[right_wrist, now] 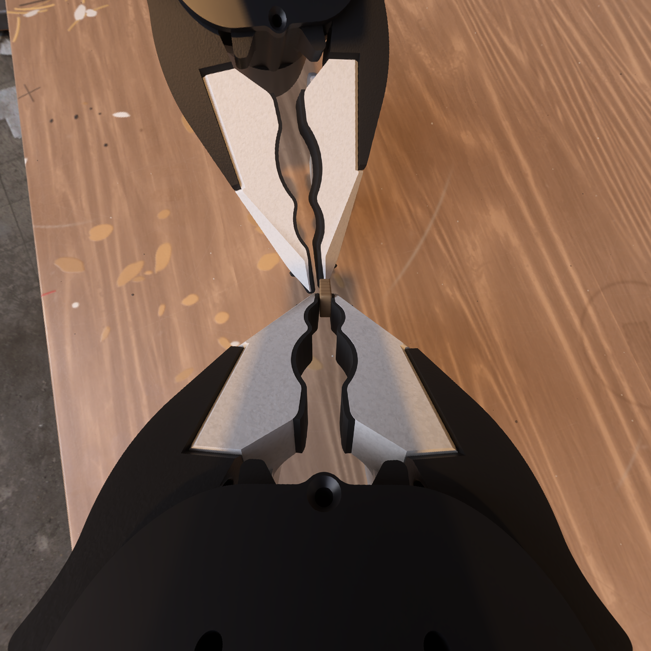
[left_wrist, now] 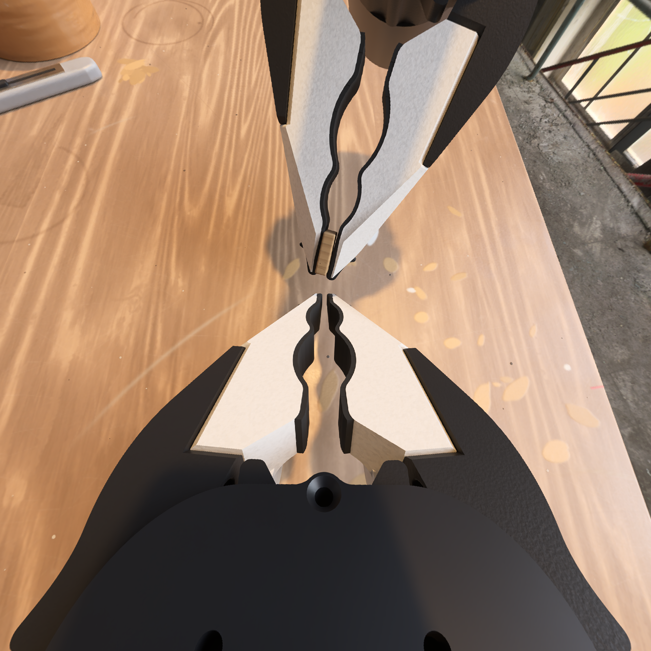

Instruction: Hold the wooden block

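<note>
A small, thin wooden block [left_wrist: 324, 252] is clamped between the tips of my right gripper [left_wrist: 321, 273], which reaches in from the top of the left wrist view, above the wooden table [left_wrist: 141, 246]. In the right wrist view the block [right_wrist: 324, 299] sits between my right gripper's [right_wrist: 324, 299] own fingertips. My left gripper [left_wrist: 324, 296] is shut with nothing between its tips, which stop just short of the block. It enters the right wrist view from the top [right_wrist: 316, 281], tip to tip with the right gripper.
A wooden bowl [left_wrist: 42, 28] and a grey utility knife [left_wrist: 45, 84] lie at the far left of the table. The table's edge [left_wrist: 549, 246] runs along the right, with a concrete floor [left_wrist: 591, 197] and a metal railing [left_wrist: 599, 70] beyond.
</note>
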Robot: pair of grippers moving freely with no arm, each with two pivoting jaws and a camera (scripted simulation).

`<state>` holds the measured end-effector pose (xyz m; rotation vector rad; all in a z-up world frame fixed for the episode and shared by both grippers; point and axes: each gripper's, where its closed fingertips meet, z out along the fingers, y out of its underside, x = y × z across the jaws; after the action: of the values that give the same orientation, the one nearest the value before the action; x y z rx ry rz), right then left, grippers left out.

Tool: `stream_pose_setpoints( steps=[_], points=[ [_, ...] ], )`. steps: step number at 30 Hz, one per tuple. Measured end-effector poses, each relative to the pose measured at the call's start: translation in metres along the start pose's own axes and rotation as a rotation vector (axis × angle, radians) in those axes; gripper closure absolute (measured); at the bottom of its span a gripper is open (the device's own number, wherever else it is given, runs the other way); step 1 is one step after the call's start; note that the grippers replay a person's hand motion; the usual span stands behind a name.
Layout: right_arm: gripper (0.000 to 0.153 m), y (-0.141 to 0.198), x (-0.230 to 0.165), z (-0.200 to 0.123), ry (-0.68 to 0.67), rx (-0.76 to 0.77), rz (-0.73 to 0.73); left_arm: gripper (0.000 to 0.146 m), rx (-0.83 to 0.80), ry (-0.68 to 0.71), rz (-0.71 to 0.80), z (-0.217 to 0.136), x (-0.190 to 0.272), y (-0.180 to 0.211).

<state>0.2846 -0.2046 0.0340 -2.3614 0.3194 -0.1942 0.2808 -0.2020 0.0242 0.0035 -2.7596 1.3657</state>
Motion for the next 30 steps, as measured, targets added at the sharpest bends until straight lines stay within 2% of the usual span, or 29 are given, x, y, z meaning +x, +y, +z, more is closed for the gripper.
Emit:
stream_pose_setpoints(
  steps=[30],
  points=[
    [0.148, 0.0011, 0.0008, 0.0028, 0.013, 0.002, -0.009, 0.144, -0.026, -0.025, 0.019, 0.0012, -0.0020, 0.0032]
  ],
)
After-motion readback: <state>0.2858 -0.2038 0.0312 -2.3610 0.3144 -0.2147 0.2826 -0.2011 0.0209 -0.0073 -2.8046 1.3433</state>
